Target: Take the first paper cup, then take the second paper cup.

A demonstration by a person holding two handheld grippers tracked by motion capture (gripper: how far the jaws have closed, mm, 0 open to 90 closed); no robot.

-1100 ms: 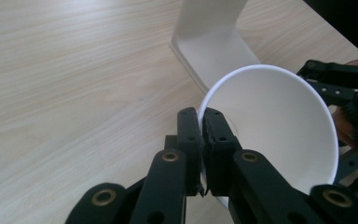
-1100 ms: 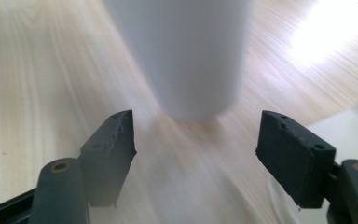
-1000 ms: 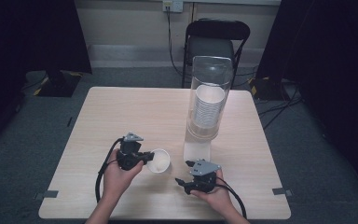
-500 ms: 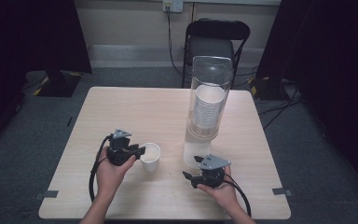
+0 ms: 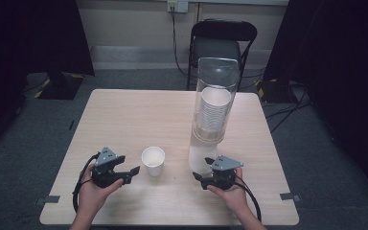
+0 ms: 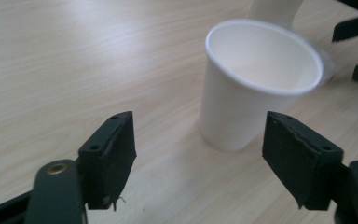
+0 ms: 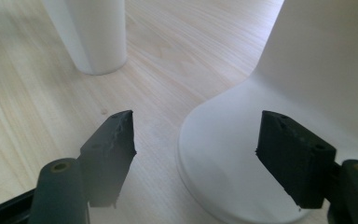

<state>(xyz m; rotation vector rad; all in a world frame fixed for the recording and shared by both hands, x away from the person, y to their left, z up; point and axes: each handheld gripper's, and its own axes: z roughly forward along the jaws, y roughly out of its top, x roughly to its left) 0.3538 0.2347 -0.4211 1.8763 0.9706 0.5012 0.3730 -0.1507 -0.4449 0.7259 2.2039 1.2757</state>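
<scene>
A white paper cup (image 5: pixel 153 160) stands upright and free on the wooden table (image 5: pixel 139 115). My left gripper (image 5: pixel 135 171) lies just to its left, and its jaws have just been opening. In the left gripper view the cup (image 6: pixel 261 84) stands a little beyond the open left gripper (image 6: pixel 198 126), with nothing between the pads. My right gripper (image 5: pixel 197 178) rests at the foot of the cup dispenser (image 5: pixel 212 115). In the right gripper view its jaws (image 7: pixel 193 130) stand apart before the dispenser's white base (image 7: pixel 242 154), touching nothing, with the cup (image 7: pixel 95 37) farther off.
The dispenser is a tall clear tube holding a stack of white cups (image 5: pixel 214 108). A black folding chair (image 5: pixel 223 43) stands behind the table's far edge. Cables trail from both grippers toward the near edge. Dark curtains flank the room.
The left gripper shifted the cup slightly left, let go of it and drew back toward the near left. The right hand moved a little to the right, near the dispenser's base.
</scene>
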